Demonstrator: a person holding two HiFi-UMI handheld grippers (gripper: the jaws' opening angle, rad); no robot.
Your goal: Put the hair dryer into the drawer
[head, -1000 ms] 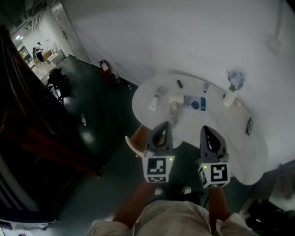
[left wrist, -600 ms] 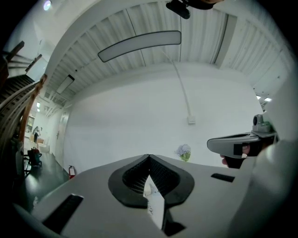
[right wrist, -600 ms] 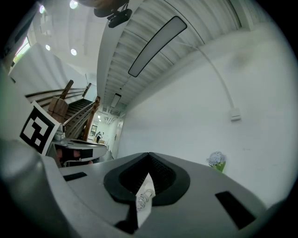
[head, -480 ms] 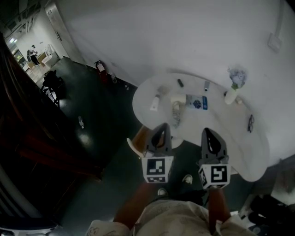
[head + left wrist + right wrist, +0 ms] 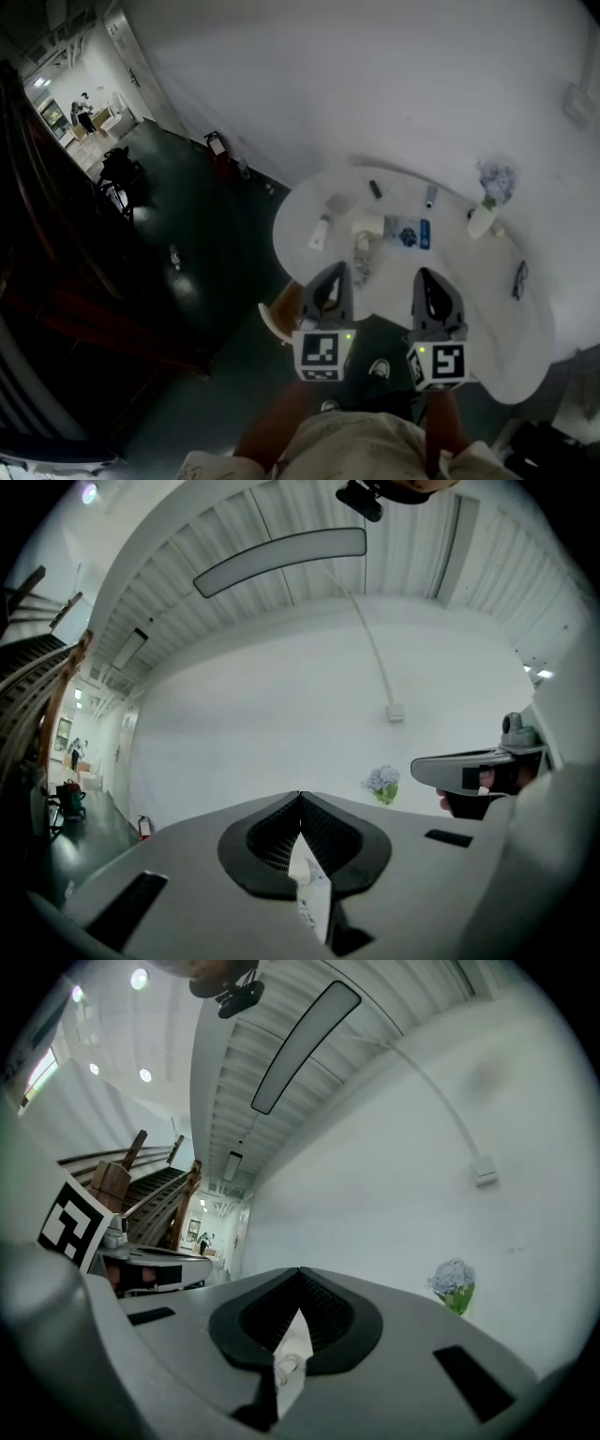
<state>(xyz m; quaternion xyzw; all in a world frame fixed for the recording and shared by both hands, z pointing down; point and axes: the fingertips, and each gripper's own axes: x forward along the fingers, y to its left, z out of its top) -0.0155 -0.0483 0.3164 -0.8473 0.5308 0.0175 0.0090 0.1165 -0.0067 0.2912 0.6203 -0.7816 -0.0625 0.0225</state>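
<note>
A white curved table stands ahead of me against the wall. On it lies a white hair dryer with its cord trailing toward the near edge. My left gripper is held level just short of the table edge, near the cord's end, jaws shut and empty. My right gripper is beside it, also shut and empty. In the left gripper view and the right gripper view the jaw tips meet. A brown, white-rimmed thing sticks out below the table's left edge; I cannot tell whether it is the drawer.
On the table are a small white bottle, a blue-and-white packet, a vase of flowers, glasses and small dark items. A fire extinguisher stands by the wall at left. My shoes show below.
Both grippers have moved forward a little toward the table, staying side by side and shut. The table now sits slightly lower in the head view.
</note>
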